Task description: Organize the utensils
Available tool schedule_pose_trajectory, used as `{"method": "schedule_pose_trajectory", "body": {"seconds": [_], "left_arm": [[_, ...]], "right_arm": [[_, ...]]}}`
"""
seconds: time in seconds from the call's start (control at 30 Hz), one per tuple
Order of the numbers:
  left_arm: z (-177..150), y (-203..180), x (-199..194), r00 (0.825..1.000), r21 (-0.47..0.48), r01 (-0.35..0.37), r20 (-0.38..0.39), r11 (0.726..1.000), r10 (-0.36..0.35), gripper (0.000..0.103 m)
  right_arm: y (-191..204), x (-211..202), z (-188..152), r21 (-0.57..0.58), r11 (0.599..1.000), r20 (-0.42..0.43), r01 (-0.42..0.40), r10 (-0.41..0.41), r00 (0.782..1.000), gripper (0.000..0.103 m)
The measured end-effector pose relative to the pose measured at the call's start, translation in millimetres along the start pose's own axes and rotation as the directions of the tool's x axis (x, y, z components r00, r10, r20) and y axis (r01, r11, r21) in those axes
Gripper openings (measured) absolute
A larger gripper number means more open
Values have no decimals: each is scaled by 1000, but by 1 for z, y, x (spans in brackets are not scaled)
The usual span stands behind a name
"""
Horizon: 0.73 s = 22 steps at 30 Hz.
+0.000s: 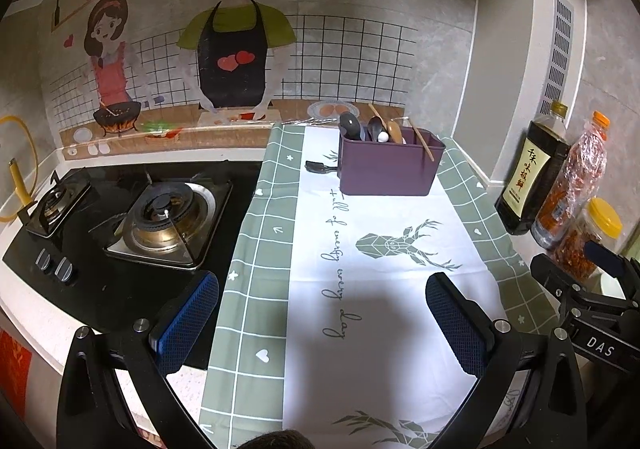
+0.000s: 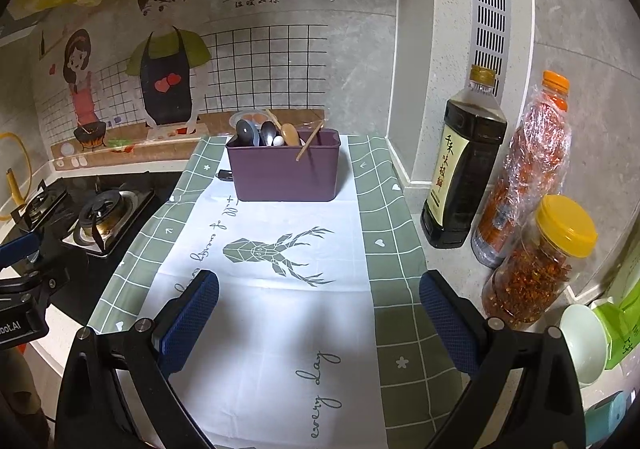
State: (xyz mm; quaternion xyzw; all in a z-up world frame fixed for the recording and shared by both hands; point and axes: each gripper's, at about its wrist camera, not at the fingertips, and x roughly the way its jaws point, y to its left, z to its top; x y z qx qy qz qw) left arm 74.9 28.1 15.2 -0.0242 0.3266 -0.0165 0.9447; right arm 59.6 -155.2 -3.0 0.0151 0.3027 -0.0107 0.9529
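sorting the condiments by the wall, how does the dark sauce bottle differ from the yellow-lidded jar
The sauce bottle is tall with a narrow neck and a small gold cap; the jar is shorter and wide-mouthed with a broad yellow lid. The sauce bottle holds dark liquid and carries a label; the jar shows red flakes. Both stand upright on the counter near the wall.

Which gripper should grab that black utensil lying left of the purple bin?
Left, probably: the black utensil lies on the purple bin's stove side, nearer the open left gripper.
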Motion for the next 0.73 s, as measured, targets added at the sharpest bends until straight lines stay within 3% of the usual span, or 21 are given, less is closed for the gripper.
{"method": "schedule_pose_trajectory", "body": {"seconds": [0.73], "left_arm": [[7, -9, 22, 1000, 29, 2, -14, 1000, -1, 103]], "right_arm": [[-4, 3, 3, 14, 1000, 7, -13, 13, 1000, 100]]}}
